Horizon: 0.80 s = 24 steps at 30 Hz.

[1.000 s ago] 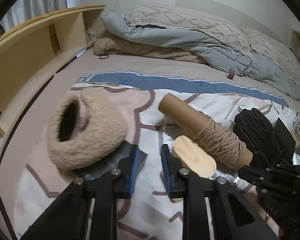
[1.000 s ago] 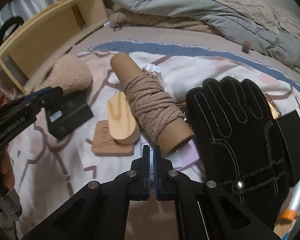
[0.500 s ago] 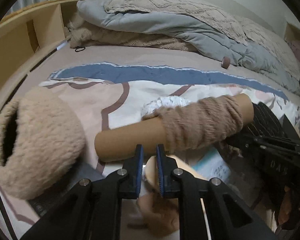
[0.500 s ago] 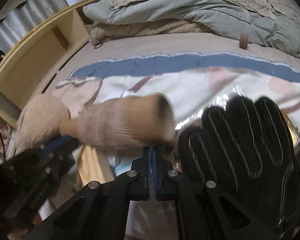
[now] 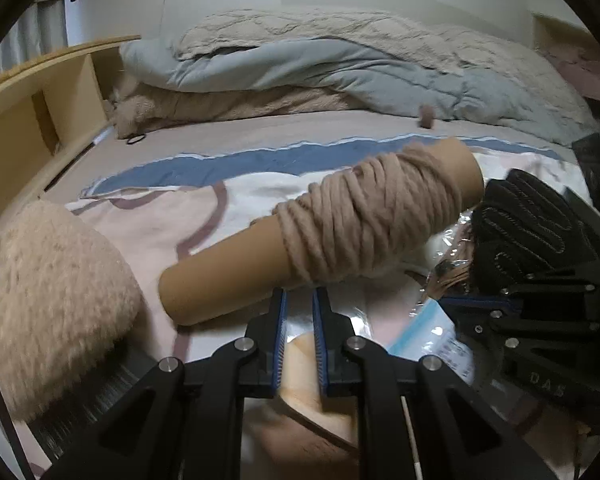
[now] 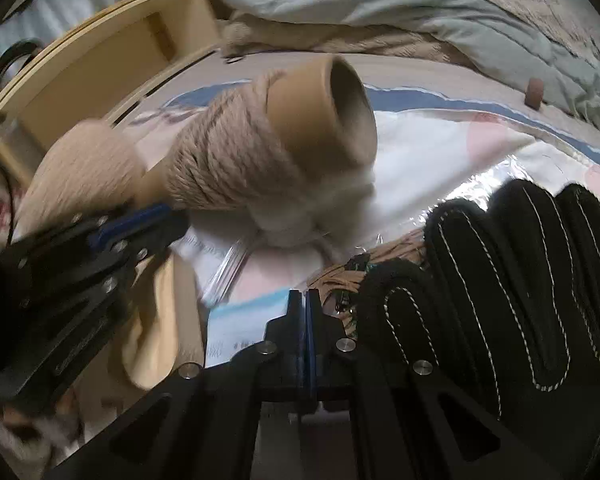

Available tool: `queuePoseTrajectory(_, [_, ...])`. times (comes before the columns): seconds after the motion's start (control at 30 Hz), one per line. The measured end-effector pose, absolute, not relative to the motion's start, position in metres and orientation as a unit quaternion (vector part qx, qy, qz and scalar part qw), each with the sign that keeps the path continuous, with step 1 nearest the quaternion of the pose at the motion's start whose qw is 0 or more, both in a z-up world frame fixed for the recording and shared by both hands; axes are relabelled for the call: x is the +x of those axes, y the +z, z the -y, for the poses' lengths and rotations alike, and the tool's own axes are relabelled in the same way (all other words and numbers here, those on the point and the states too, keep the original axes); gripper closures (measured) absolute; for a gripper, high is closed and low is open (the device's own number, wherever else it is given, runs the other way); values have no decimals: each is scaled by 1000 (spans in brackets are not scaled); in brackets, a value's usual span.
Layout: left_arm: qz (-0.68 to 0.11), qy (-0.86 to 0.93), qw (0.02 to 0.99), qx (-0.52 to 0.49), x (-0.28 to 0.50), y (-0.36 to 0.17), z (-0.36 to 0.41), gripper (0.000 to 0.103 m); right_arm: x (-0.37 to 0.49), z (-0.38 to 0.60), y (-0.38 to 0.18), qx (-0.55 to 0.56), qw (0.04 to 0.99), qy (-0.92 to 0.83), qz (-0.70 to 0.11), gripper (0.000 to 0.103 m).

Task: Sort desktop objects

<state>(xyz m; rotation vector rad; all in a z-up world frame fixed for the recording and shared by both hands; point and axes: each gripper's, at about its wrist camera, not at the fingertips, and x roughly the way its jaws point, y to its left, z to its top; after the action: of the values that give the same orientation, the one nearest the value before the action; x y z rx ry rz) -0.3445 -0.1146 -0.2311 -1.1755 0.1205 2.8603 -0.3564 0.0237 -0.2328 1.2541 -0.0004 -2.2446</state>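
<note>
**Yarn tube lies across the bed sheet, both grippers closed**

At the far left of the left wrist view sits a fuzzy beige hat [image 5: 56, 300], resting on the patterned sheet [image 5: 148, 224] beside a wooden headboard shelf [image 5: 24, 120]. Just right of it a cardboard tube wound with beige yarn [image 5: 340, 232] runs slantwise, its bare end near the hat and its yarn-wrapped end raised toward the right. The left gripper [image 5: 300, 312] sits just under the tube's middle, its blue pads drawn close with a narrow slot between them; a pale wooden piece [image 5: 300, 364] shows through that slot, but whether the pads pinch it I cannot tell. Further right lies a clear plastic packet with a blue label [image 5: 428, 332], then a black stitched glove [image 5: 536, 224]. In the right wrist view the right gripper [image 6: 303, 300] is fully closed with nothing between its pads, resting over the packet, with the glove just to its right. Folded blankets [image 5: 340, 76] are heaped at the back.
</note>
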Motion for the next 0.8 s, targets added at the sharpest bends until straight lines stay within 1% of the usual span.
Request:
queuePoseTrajectory(0.07, [-28, 921, 40, -387, -335, -234, 114, 90, -349, -30, -233, 467, 286, -837, 10, 101])
queuePoseTrajectory(0.17, [-38, 925, 60, -372, -313, -235, 110, 90, -330, -33, -233, 466, 292, -835, -10, 101])
queuePoseTrajectory(0.27, [-14, 924, 77, -375, -300, -232, 115, 90, -310, -42, -236, 470, 300, -830, -7, 101])
queuePoseTrajectory(0.5, [26, 917, 93, -386, -272, -235, 126, 89, -273, -55, -242, 478, 321, -817, 5, 101])
queuePoseTrajectory(0.57, [32, 914, 98, -392, -265, -235, 127, 90, -261, -58, -243, 481, 325, -814, 11, 101])
queuePoseTrajectory(0.63, [35, 899, 102, -425, -259, -245, 126, 89, -252, -62, -245, 487, 326, -810, 24, 101])
queuePoseTrajectory(0.7, [36, 902, 100, -418, -248, -244, 128, 89, -244, -66, -245, 492, 329, -806, 33, 101])
queuePoseTrajectory(0.8, [56, 896, 101, -429, -240, -244, 133, 89, -229, -68, -243, 496, 334, -801, 23, 101])
